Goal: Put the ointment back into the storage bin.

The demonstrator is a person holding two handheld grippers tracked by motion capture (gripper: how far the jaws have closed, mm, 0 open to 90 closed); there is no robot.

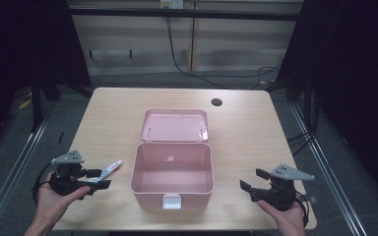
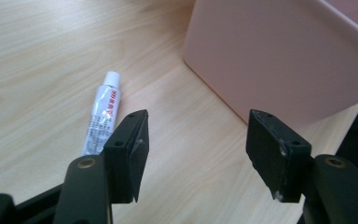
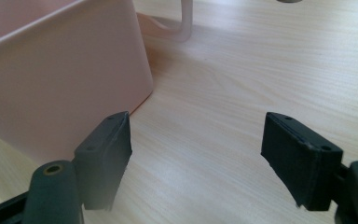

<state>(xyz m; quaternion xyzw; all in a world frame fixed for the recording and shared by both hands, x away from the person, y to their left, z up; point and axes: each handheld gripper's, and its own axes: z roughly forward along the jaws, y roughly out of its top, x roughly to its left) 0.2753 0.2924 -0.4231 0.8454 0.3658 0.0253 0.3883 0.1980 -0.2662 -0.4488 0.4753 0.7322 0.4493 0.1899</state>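
On the wooden surface (image 1: 113, 110) in front of me sits a pink box (image 1: 172, 175), open at the top, with its lid (image 1: 175, 125) lying flat just behind it, touching or nearly touching the back wall. I see a white latch (image 1: 172, 201) on the box's near wall. My left gripper (image 1: 100, 179) rests in my left hand (image 1: 54, 199) near the front left corner of the surface, pointing toward the box, its jaws spread apart with nothing between them. Just beyond that gripper lies a small white tube (image 1: 109, 170) with a white cap, flat on the wood, beside the box's left wall but apart from it. From the left gripper view, the tube (image 2: 101, 121) lies past my left-hand jaw with its cap pointing away from me, and the box wall (image 2: 279, 56) rises ahead and to the right. My right gripper (image 1: 252, 181) sits in my right hand (image 1: 283, 214) near the front right corner, also aimed at the box, well apart from it, jaws wide apart and empty. From the right gripper view, bare wood shows between the jaws, the box's rounded corner (image 3: 60, 79) stands to the left, and part of the lid's edge (image 3: 179, 25) shows behind it. A dark round hole (image 1: 216, 102) marks the far right part of the surface.
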